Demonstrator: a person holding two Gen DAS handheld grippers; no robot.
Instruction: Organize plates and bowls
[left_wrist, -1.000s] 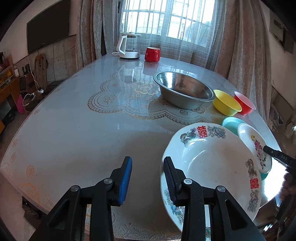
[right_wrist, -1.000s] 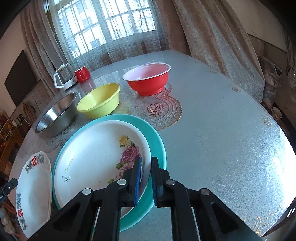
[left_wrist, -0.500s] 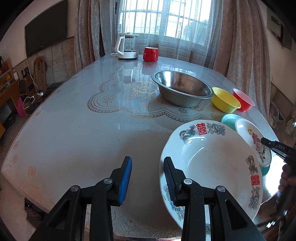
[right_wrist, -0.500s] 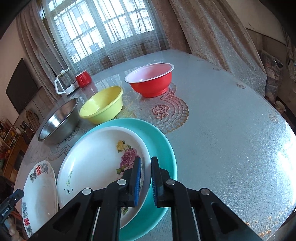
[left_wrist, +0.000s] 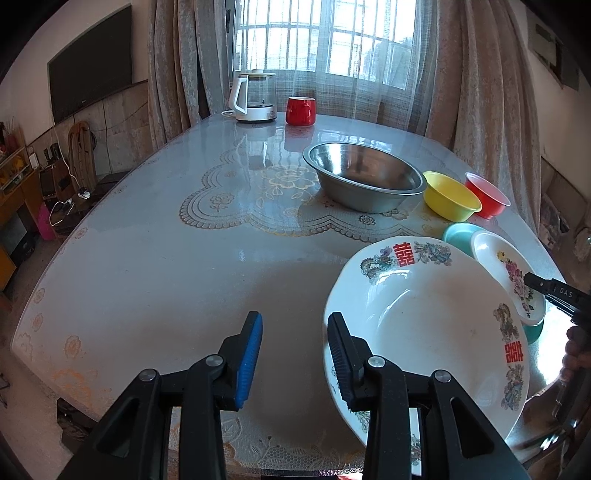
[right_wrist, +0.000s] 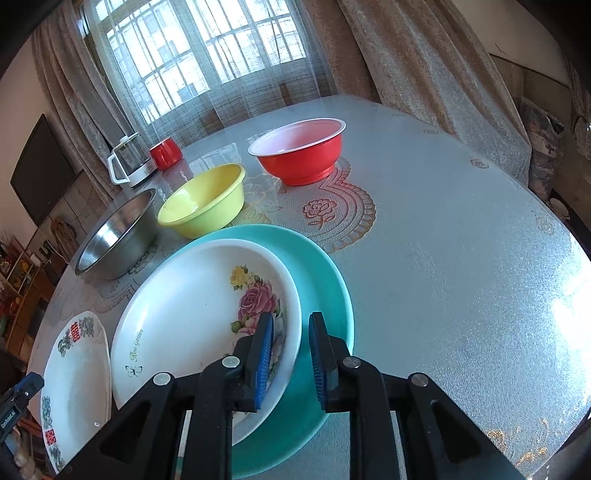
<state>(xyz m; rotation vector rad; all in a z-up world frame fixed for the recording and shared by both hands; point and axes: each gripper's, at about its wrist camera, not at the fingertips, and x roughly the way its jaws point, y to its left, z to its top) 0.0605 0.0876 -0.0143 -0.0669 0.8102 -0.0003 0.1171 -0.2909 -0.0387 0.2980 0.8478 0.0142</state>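
- First, from the left wrist view, the left gripper (left_wrist: 295, 354) is seen with its jaws spread; nothing is pinched, and the rim of the double-happiness plate (left_wrist: 424, 325) lies just beside the right-hand finger (left_wrist: 341, 356).
- That plate is seen near the table's (left_wrist: 166, 258) front edge, with one red character at its far rim and the other at its right rim.
- Behind it, the rose plate (left_wrist: 506, 273) is seen resting inside the teal plate (left_wrist: 458, 236).
- Farther back, a steel bowl (left_wrist: 364, 181), a yellow bowl (left_wrist: 450, 197) and a red bowl (left_wrist: 487, 195) are lined up left to right, all upright and without contents.
- A kettle (left_wrist: 255, 98) and a red mug (left_wrist: 300, 110) are placed at the far edge by the window.
- At the right border, the tip of the other gripper is seen over the rose plate.

- Next, from the right wrist view, the right gripper (right_wrist: 291, 358) is seen with its jaws having just been opening; the near rim of the rose plate (right_wrist: 192, 314) sits between them, unclamped.
- The rose plate is nested off-centre in the teal plate (right_wrist: 328, 284), its flower print toward the gripper.
- The double-happiness plate (right_wrist: 75, 373) lies to the left, apart from the stack.
- The yellow bowl (right_wrist: 203, 201), red bowl (right_wrist: 301, 151) and steel bowl (right_wrist: 118, 236) stand beyond, unblocked.
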